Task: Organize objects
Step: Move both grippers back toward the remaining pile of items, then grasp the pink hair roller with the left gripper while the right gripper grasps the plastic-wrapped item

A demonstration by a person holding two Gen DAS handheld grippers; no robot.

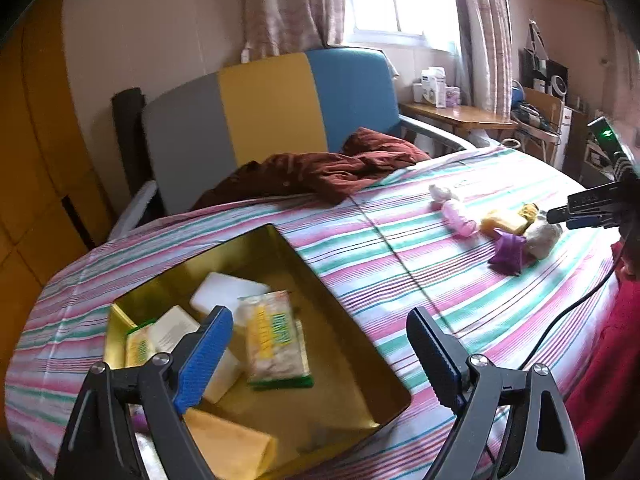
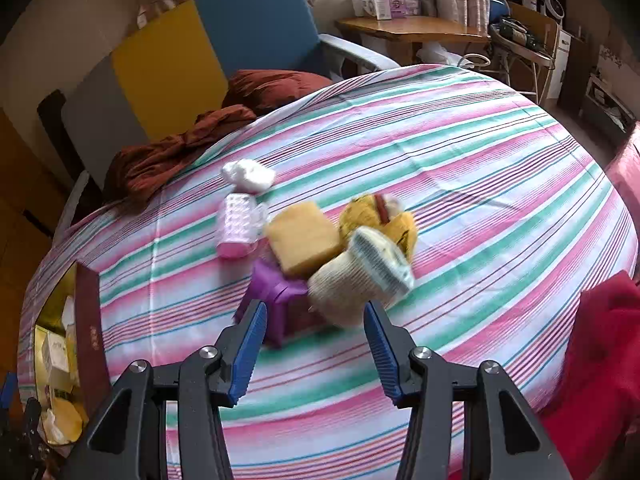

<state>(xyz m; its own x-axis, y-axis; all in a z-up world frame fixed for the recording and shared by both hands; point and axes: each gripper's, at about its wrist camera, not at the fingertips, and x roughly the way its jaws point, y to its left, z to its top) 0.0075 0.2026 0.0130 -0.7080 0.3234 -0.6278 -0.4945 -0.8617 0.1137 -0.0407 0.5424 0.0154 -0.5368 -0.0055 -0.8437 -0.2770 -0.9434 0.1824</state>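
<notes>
**Over the striped bed: both grippers empty, items split between tin and pile**

Between the spread jaws of the left gripper [image 1: 320, 344] nothing is held; its blue-padded fingers [image 1: 204, 356] hang above the gold tin [image 1: 352, 360], which sits near the left edge of the striped bed cover [image 1: 400, 240]. Inside the tin lie a green-and-yellow snack packet [image 1: 276, 340], a white block [image 1: 228, 292], a small printed box [image 1: 172, 326] and a yellow sponge [image 1: 228, 444]. The right gripper [image 2: 316, 344] likewise stands with jaws parted and empty, hovering just short of a loose pile near the cover's middle: a purple pouch [image 2: 280, 300] nearest the jaws, a cream knitted bundle [image 2: 348, 284] touching it, a yellow sponge block [image 2: 304, 236] behind, a yellow crumpled packet [image 2: 380, 216] to the right, and a pink roller [image 2: 236, 228] and white wad [image 2: 248, 174] farther back. A rust-brown garment [image 1: 320, 168] lies crumpled at the cover's far edge, against a grey, yellow and blue headboard [image 1: 272, 108].
</notes>
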